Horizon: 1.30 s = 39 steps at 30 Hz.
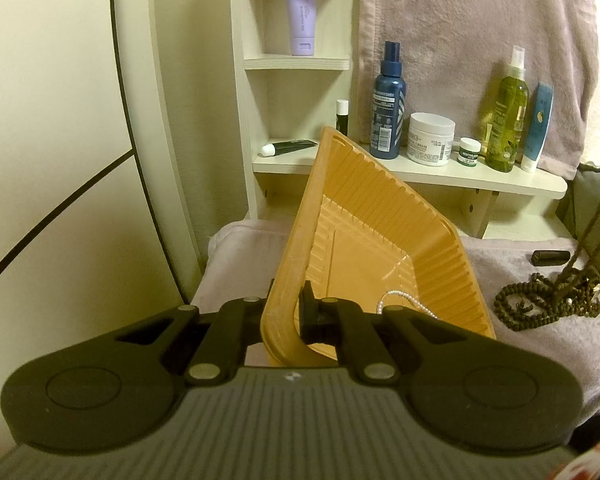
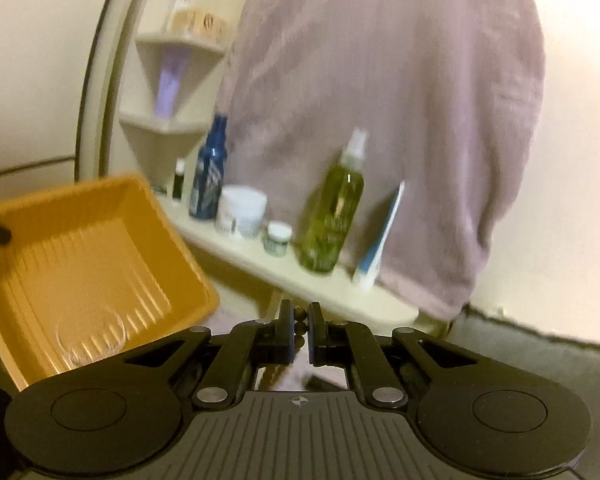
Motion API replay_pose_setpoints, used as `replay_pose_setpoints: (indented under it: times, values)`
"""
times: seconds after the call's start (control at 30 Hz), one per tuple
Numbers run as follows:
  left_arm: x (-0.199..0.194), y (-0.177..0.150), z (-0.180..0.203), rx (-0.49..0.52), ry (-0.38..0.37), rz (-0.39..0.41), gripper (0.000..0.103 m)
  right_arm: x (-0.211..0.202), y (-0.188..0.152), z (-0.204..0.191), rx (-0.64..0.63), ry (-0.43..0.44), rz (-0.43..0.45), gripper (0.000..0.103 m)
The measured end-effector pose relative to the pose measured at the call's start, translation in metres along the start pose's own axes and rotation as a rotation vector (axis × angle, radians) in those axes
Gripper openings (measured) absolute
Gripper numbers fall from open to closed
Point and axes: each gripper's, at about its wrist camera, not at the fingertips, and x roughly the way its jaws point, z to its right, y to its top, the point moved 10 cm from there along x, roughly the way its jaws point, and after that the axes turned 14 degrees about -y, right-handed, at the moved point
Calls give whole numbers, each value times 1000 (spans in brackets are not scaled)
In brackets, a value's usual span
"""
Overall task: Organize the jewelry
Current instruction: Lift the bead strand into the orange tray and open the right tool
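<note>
A pale towel-draped surface (image 1: pixel 520 360) lies below a cream shelf (image 1: pixel 460 176) of toiletries. In the left wrist view, the left gripper (image 1: pixel 288 312) clamps the ribbed orange plastic tray's (image 1: pixel 380 224) tilted rim; a pearl strand (image 1: pixel 396 300) lies inside, half hidden, and dark beads (image 1: pixel 548 300) heap just right of the tray. The right wrist view is blurred: the right gripper (image 2: pixel 299 328) pinches dark beads (image 2: pixel 299 326), their length hidden.

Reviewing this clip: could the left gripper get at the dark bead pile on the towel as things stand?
Probably not: the left gripper is shut on the rim of the orange tray, held tilted, so it isn't free. The dark bead pile lies uncovered on the towel beside the tray.
</note>
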Motion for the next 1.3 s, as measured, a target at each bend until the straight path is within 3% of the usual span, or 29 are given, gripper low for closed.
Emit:
replay_pose_setpoints:
  times: [0.47, 0.8, 1.03, 1.3]
  values:
    - [1, 2, 0, -3, -4, 4, 6, -28, 81, -10, 41, 85, 167, 6]
    - [1, 2, -1, -10, -8, 6, 7, -41, 137, -65, 95, 287, 233, 6]
    - [1, 1, -1, -9, -7, 7, 7, -23, 129, -115, 93, 410, 159, 6]
    - [2, 0, 0, -13, -5, 5, 7, 14, 64, -152, 114, 482, -49, 6]
